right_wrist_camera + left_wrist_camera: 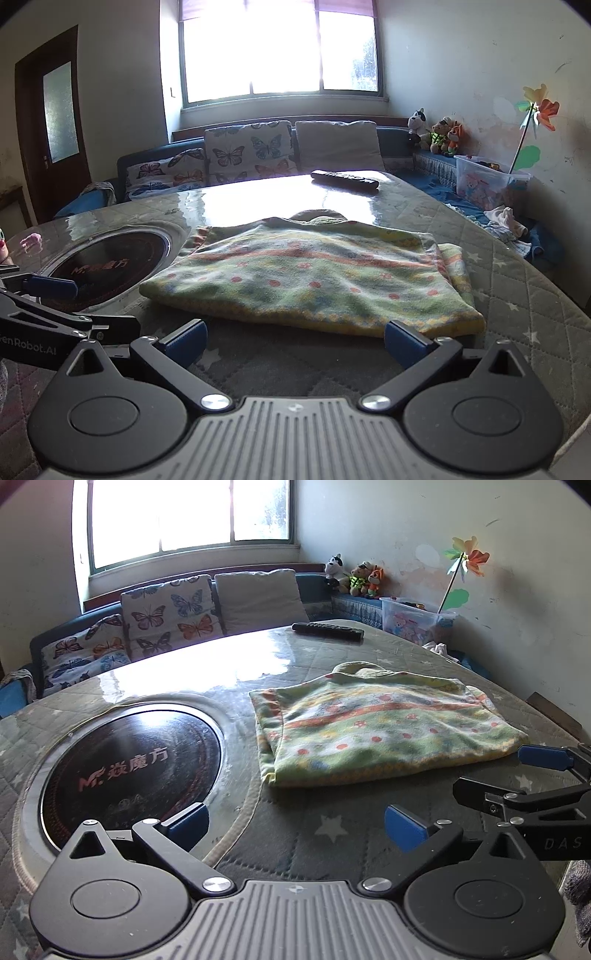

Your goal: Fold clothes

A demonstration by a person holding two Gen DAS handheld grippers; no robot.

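A folded green fleece garment (384,731) with orange stripes and red dots lies flat on the quilted table, sleeves tucked under; it also shows in the right wrist view (306,277). My left gripper (295,825) is open and empty, low over the table in front of the garment's left corner. My right gripper (295,341) is open and empty just before the garment's near hem. The right gripper shows at the right edge of the left wrist view (543,771). The left gripper shows at the left edge of the right wrist view (51,291).
A round black induction cooktop (129,768) is set in the table left of the garment. A black remote (328,630) lies at the far edge. A sofa with butterfly cushions (170,613) stands behind. A plastic toy box (413,622) and plush toys sit at the right wall.
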